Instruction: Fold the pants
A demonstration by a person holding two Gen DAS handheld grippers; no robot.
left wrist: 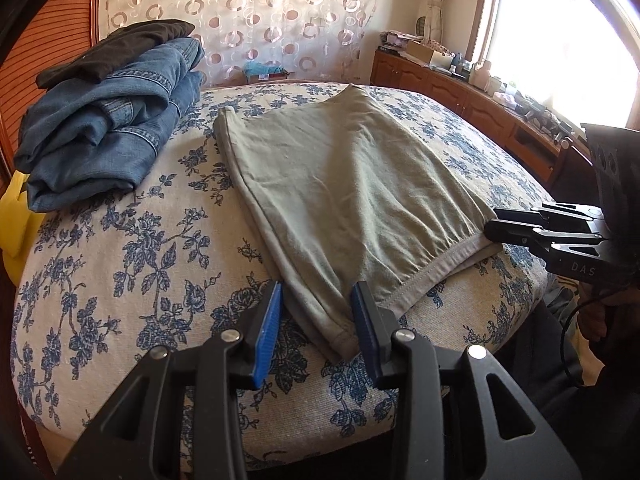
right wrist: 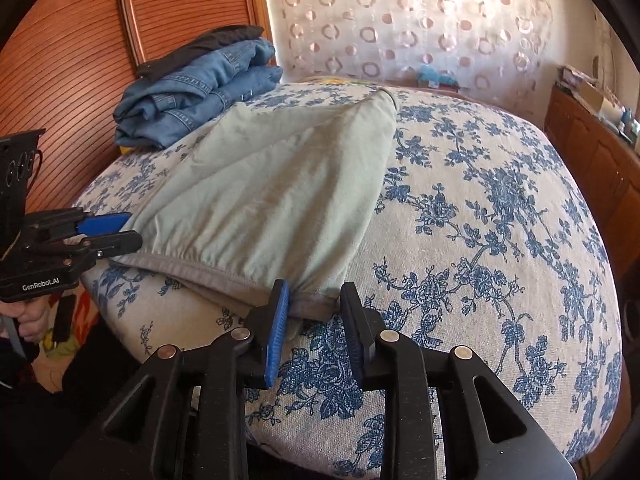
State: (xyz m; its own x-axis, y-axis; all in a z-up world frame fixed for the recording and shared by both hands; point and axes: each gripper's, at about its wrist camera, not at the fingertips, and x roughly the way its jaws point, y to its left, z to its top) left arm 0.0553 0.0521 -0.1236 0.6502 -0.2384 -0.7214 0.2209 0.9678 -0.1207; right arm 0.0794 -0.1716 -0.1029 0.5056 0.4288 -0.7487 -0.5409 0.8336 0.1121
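Observation:
Grey-green pants point(left wrist: 340, 184) lie folded flat on the flowered bed, waistband at the near edge; they also show in the right wrist view point(right wrist: 272, 200). My left gripper point(left wrist: 316, 292) is open, its blue-padded fingers standing either side of the near left corner of the pants. My right gripper point(right wrist: 314, 284) is open around the near right corner of the waistband. The right gripper shows at the right edge of the left wrist view point(left wrist: 496, 222), and the left gripper shows at the left edge of the right wrist view point(right wrist: 128, 228).
A stack of folded blue jeans point(left wrist: 108, 128) with a black garment point(left wrist: 116, 48) on top sits at the bed's far left by the wooden headboard point(right wrist: 80, 60). A wooden cabinet point(left wrist: 480, 96) with clutter runs under the window at right. A patterned curtain point(left wrist: 260, 12) hangs behind.

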